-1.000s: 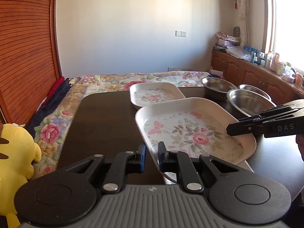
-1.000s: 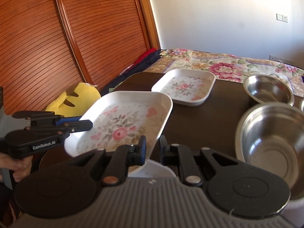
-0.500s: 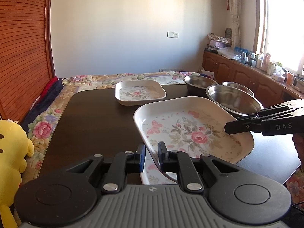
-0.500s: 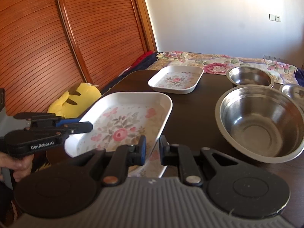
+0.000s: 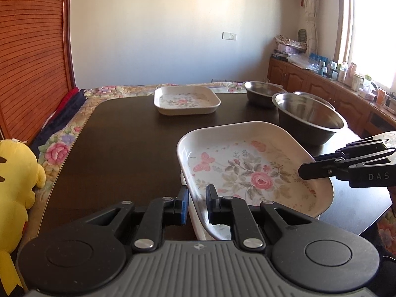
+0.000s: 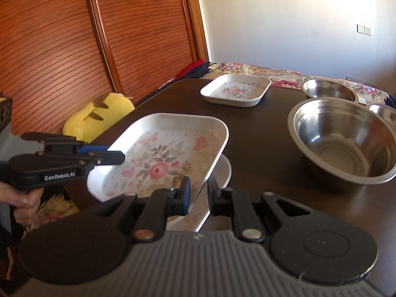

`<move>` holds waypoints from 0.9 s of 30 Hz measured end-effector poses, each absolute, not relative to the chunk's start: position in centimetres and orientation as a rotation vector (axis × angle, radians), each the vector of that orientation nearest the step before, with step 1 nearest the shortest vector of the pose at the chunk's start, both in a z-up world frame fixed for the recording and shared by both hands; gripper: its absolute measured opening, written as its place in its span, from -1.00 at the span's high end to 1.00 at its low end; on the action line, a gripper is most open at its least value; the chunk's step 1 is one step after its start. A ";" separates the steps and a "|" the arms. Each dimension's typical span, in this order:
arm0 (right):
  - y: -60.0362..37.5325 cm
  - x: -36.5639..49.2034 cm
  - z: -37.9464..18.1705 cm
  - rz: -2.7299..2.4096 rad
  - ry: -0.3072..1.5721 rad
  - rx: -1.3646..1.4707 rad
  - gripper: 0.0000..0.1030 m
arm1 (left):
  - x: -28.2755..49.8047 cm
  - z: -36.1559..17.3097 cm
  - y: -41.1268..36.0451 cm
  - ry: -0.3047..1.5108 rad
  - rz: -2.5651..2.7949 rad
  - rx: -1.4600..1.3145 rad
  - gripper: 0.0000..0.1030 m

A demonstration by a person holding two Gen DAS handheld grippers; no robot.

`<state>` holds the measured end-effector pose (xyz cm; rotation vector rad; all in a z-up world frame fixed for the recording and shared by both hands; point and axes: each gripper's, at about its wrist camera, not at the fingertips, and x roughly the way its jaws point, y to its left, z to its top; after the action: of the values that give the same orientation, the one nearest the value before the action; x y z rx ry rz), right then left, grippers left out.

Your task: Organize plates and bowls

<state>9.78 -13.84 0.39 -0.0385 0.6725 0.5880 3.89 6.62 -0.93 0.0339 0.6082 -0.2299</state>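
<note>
A white rectangular plate with a rose pattern [image 5: 247,168] [image 6: 160,158] is held slightly tilted, close over a second floral plate [image 5: 198,227] [image 6: 224,170] at the near edge of the dark table [image 5: 123,148]. Whether the two plates touch I cannot tell. My left gripper [image 5: 197,198] [image 6: 121,157] is shut on the held plate's left rim. My right gripper [image 6: 199,190] [image 5: 304,170] is shut on the opposite rim. A third floral plate [image 5: 185,100] [image 6: 235,91] lies at the far side of the table.
A large steel bowl [image 5: 309,118] [image 6: 346,143] stands to the right of the held plate, with two smaller steel bowls [image 5: 264,91] [image 6: 329,89] behind it. A yellow plush toy [image 5: 14,173] [image 6: 99,116] sits left of the table, against a floral bed cover [image 5: 57,148].
Both grippers have drawn back toward the table's near edge with the plate between them and sunk a little. The far plate and the bowls now look farther off.
</note>
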 end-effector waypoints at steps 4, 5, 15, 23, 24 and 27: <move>-13.8 9.6 0.1 0.591 0.676 -0.030 0.68 | 3.8 -1.4 6.7 0.619 -0.226 0.032 0.70; -13.8 9.6 0.1 0.591 0.676 -0.030 0.68 | 3.8 -1.5 6.7 0.622 -0.225 0.032 0.70; -13.6 8.7 -0.6 0.571 0.661 -0.044 0.68 | 4.1 -2.2 6.4 0.630 -0.221 0.038 0.70; -13.2 8.2 -1.0 0.549 0.637 -0.059 0.67 | 4.2 -2.4 6.4 0.627 -0.213 0.038 0.70; -13.1 8.1 -1.0 0.546 0.632 -0.067 0.67 | 4.3 -2.5 6.4 0.630 -0.212 0.036 0.70; -12.9 7.8 -1.1 0.534 0.612 -0.089 0.66 | 4.3 -2.6 6.4 0.629 -0.209 0.035 0.70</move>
<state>7.76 -12.86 -1.09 -0.0891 0.6122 0.5335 4.31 6.39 -2.65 0.0351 0.6286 -0.2092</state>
